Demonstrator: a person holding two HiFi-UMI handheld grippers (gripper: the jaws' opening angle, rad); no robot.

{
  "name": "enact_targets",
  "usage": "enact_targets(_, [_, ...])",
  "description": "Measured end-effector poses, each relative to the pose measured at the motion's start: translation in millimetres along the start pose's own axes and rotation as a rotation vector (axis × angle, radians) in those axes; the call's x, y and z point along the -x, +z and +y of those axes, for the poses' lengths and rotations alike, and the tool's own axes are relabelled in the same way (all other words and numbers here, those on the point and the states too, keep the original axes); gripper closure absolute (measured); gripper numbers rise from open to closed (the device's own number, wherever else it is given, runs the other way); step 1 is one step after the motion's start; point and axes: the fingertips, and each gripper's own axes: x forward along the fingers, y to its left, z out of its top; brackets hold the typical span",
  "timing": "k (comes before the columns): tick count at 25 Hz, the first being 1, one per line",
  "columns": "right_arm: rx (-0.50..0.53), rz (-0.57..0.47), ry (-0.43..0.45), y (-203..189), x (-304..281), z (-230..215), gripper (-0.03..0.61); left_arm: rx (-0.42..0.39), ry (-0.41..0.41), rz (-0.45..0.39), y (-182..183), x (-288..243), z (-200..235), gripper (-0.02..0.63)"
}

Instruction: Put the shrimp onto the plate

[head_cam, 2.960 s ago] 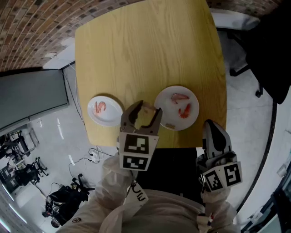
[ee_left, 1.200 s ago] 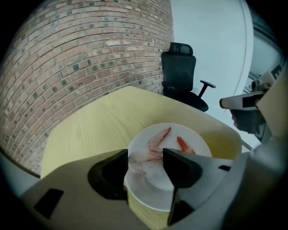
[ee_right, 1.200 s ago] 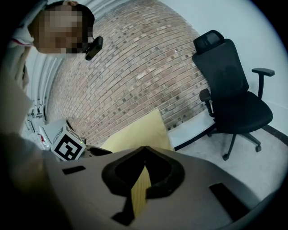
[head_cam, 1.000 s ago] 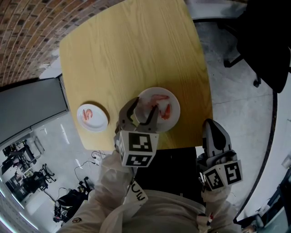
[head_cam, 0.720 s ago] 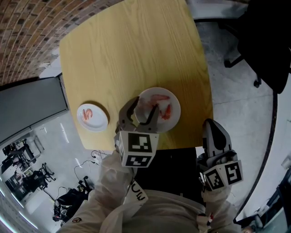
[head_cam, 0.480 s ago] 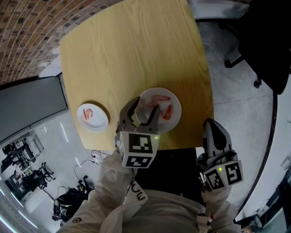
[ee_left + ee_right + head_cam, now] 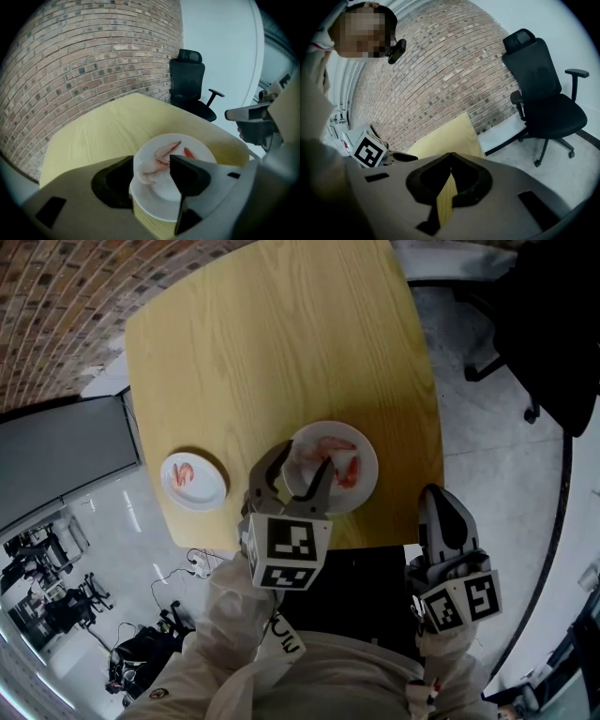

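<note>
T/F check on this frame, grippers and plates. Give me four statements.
1. The right gripper has its fingers together with nothing between them. True.
2. The small round white plate is empty. False: one reddish shrimp lies on it.
3. A pale shrimp sits between the fingers of the left gripper. True.
4. The left gripper is over the small round white plate. False: it is over the large round white plate, which also carries other shrimp.
</note>
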Motion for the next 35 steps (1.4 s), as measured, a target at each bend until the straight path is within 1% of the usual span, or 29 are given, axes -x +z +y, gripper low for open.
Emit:
enact_targets(4, [0.009,0.003,0.009,0,-4,9,0.554,0.013,0.008,-0.007,-3,7,9,0.368])
enact_targets(9, [0.032,0.010,0.038,2,-14,26,0.554,0.040,0.041,-0.014,-8,18,29,0.368])
enact_targets(17, [0.069,0.038,0.093,-5,-34,62,0.554,0.083,0.097,-0.020,-27,38,64,0.368])
enact_targets(29, [0.119,0.088,0.176,-26,-58,123,0.554,0.155,0.193,-0.026,-71,73,123,0.368])
enact_targets(35, [0.147,0.121,0.215,-40,-71,150,0.554,0.202,0.243,-0.012,-96,87,159,0.368])
